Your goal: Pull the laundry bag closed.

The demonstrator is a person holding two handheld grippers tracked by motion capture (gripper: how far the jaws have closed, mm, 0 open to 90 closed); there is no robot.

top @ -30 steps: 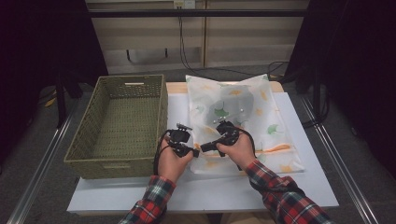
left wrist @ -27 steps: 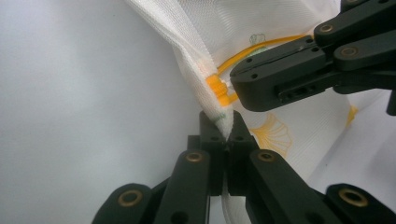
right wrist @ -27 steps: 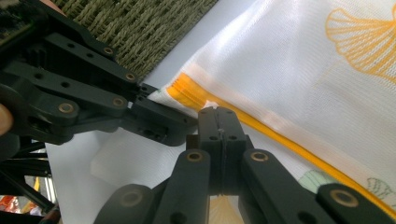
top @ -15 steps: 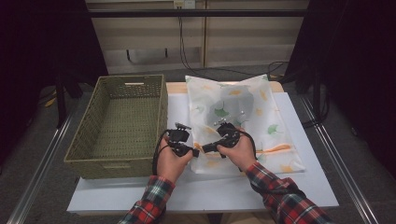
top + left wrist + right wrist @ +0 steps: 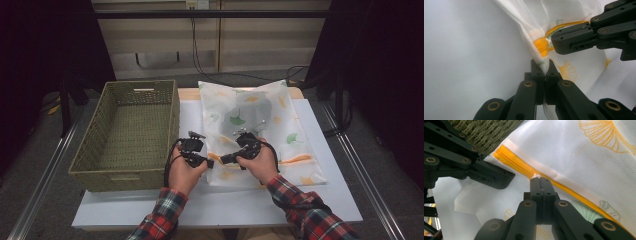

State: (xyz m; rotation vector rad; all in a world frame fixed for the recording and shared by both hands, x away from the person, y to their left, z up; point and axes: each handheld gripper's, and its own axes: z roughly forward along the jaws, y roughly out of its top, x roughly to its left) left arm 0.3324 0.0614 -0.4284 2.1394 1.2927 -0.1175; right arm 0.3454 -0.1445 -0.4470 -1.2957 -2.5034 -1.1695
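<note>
The work in hand is looking like a zipper job on the mesh laundry bag (image 5: 260, 125), and it is sitting at an early stage; both grips are already made, but the orange zipper (image 5: 529, 171) is showing closed along the stretch the right gripper view covers, so the run along the bag's near edge is, as far as I can judge, all left to do.

The left gripper (image 5: 543, 68) is clamping its jaws tight on the bag's corner fabric just below the orange end of the zipper; the right gripper (image 5: 540, 180) is pinching shut at the zipper line, seemingly on the small white pull tab there, though the tab is too small to be sure.

The bag is lying flat on the white table (image 5: 310, 200), just right of the empty wicker basket (image 5: 90, 165), with both hands working at its near left corner; it is a white, fine-mesh pouch printed with orange and green ginkgo leaves, and a dark bundle is showing through its far half.
</note>
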